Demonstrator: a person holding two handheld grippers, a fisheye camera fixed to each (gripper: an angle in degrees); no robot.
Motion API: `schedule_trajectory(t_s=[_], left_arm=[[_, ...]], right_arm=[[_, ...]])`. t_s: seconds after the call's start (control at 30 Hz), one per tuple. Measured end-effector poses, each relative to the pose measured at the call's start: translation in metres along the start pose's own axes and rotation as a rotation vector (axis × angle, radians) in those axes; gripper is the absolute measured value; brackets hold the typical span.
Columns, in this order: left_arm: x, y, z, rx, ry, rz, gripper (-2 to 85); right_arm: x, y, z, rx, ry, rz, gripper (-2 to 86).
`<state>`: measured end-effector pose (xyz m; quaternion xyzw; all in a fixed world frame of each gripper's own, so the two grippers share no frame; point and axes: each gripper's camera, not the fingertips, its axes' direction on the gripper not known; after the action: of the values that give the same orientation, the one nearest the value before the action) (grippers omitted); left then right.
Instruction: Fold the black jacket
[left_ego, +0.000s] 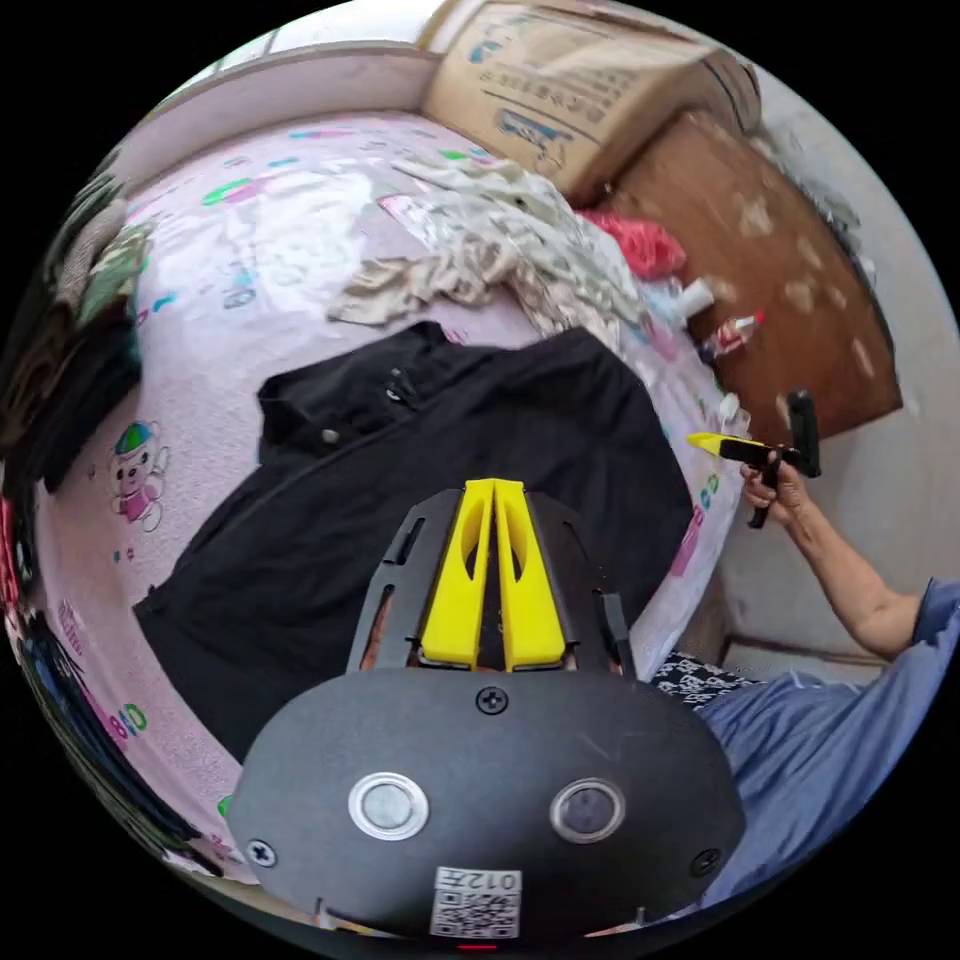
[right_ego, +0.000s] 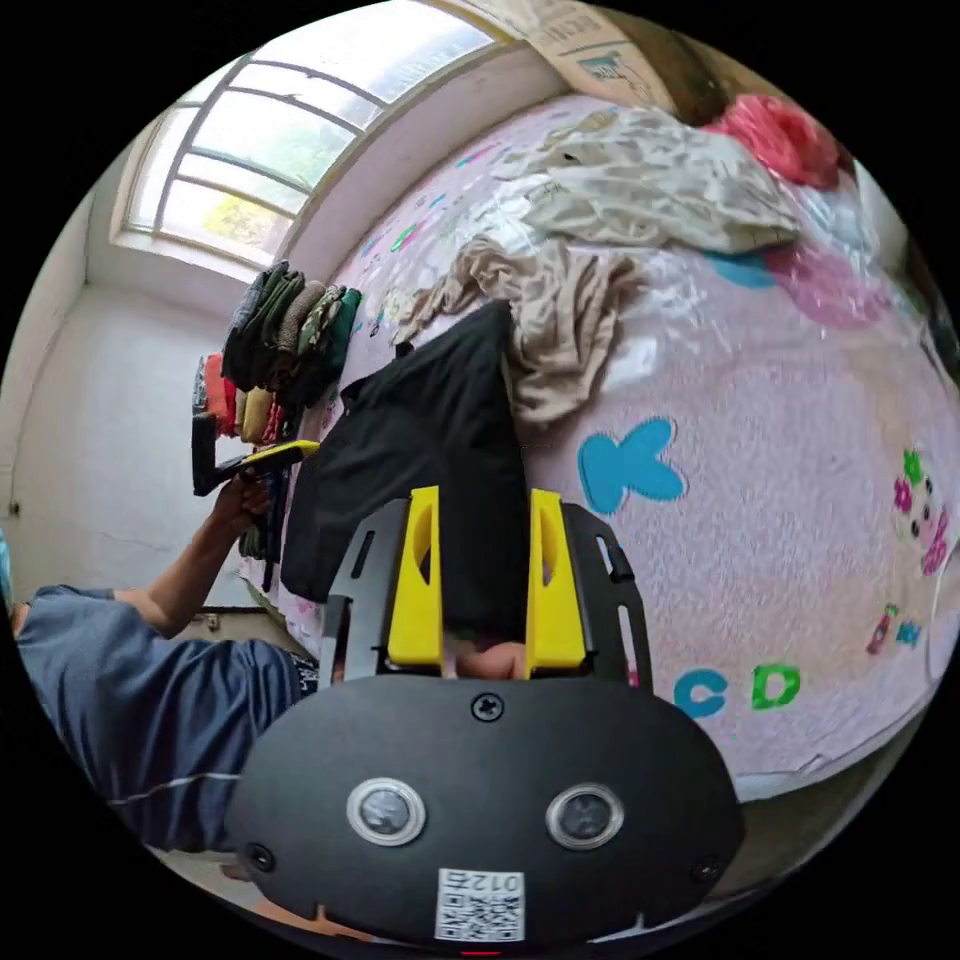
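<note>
The left gripper (left_ego: 493, 487), jaws closed on nothing, hovers over the jacket (left_ego: 420, 490) spread on a pink bedspread (left_ego: 200, 330). The right gripper (right_ego: 481, 495) has its jaws apart. Beyond lie crumpled clothes (left_ego: 500, 230), a cardboard box (left_ego: 570, 90) and a window (right_ego: 290, 120).

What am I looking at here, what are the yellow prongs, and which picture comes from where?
A person holds a two-jaw claw in each hand, with a fisheye camera riding on each. The left gripper view looks over the left claw, its jaws shut with nothing visible between them, above the black jacket spread on the pink bed sheet. The right gripper view looks over the right claw, its jaws open and empty. Beige clothes lie crumpled beyond the jacket.
</note>
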<state>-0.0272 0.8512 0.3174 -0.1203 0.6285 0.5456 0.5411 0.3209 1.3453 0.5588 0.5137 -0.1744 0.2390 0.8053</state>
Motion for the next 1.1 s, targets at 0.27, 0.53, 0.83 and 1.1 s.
schedule_trajectory(t_s=[0.27, 0.53, 0.83, 1.1], left_arm=[[0.049, -0.004, 0.111, -0.174, -0.163, -0.010, 0.4], [0.041, 0.005, 0.112, -0.180, -0.119, -0.078, 0.1], [0.021, 0.010, 0.074, -0.063, -0.185, -0.200, 0.2], [-0.015, -0.015, 0.106, -0.128, -0.244, -0.349, 0.3]], right_arm=[[0.105, 0.053, -0.020, 0.045, -0.253, 0.245, 12.7], [0.123, -0.004, -0.013, -0.046, -0.424, 0.191, 11.1], [0.087, -0.050, -0.036, -0.089, -0.478, 0.024, 1.5], [0.016, -0.066, -0.066, -0.012, -0.466, -0.033, 0.5]])
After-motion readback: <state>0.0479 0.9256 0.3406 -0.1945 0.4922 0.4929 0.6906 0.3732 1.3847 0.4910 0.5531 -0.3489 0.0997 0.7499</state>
